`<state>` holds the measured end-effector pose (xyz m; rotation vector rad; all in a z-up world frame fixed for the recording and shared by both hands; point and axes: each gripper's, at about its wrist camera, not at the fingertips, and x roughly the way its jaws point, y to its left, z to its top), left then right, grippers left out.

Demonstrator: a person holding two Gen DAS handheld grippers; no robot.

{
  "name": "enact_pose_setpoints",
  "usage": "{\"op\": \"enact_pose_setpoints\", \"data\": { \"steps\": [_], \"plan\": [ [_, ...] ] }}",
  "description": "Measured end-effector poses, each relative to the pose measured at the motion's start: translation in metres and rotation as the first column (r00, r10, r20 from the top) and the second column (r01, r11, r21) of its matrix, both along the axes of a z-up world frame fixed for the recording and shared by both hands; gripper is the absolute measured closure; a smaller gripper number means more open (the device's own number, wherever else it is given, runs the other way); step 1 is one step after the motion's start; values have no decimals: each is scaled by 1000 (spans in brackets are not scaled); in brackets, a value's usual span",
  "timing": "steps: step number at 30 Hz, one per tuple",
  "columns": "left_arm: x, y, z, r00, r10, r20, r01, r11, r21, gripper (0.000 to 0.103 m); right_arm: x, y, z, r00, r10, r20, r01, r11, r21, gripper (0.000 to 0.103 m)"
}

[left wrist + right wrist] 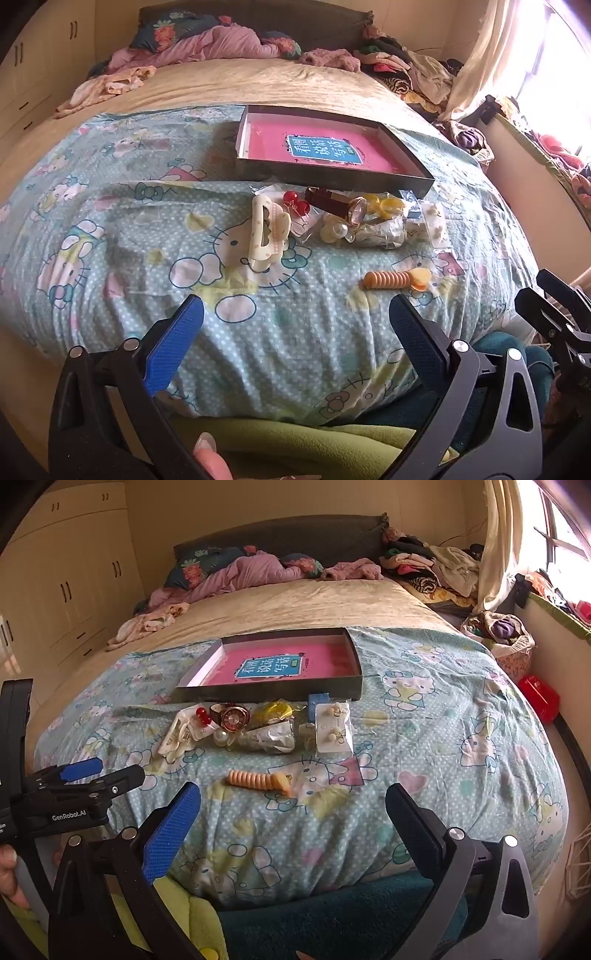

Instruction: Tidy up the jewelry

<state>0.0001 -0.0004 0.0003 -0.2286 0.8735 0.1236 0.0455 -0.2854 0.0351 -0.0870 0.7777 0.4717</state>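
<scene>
While both grippers' fingers (pixel 177 343) gape apart, pink book (pixel 284 662) inside shallow box (pixel 269 693).

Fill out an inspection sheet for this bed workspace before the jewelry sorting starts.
Surface: Hello Kitty quilt, wrinkled, spread across the bed.
Job's things: shallow box with pink lining, nothing loose seen in it; in front of it a wristwatch, red bead earrings, earring card, cream hair claw, orange coil hair tie.
Clutter: clothes pile near the headboard.
Grippers: left gripper and right gripper open, holding nothing.
Cables: nothing seen.
Surroundings: wardrobe, curtain.
</scene>
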Motion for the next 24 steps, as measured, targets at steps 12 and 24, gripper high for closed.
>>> {"op": "enact_pose_setpoints", "data": {
  "steps": [12, 24],
  "plan": [
    [1, 0, 13, 1000, 7, 9, -7, 1000, 13, 9, -3, -1, 2, 1000, 5, -1, -5, 1000, 17, 4],
    [-3, 4, 12, 1000, 3, 26, -3, 1000, 18, 9, -4, 2, 2, 1000, 6, -5, -6, 1000, 14, 4]
  ]
}}
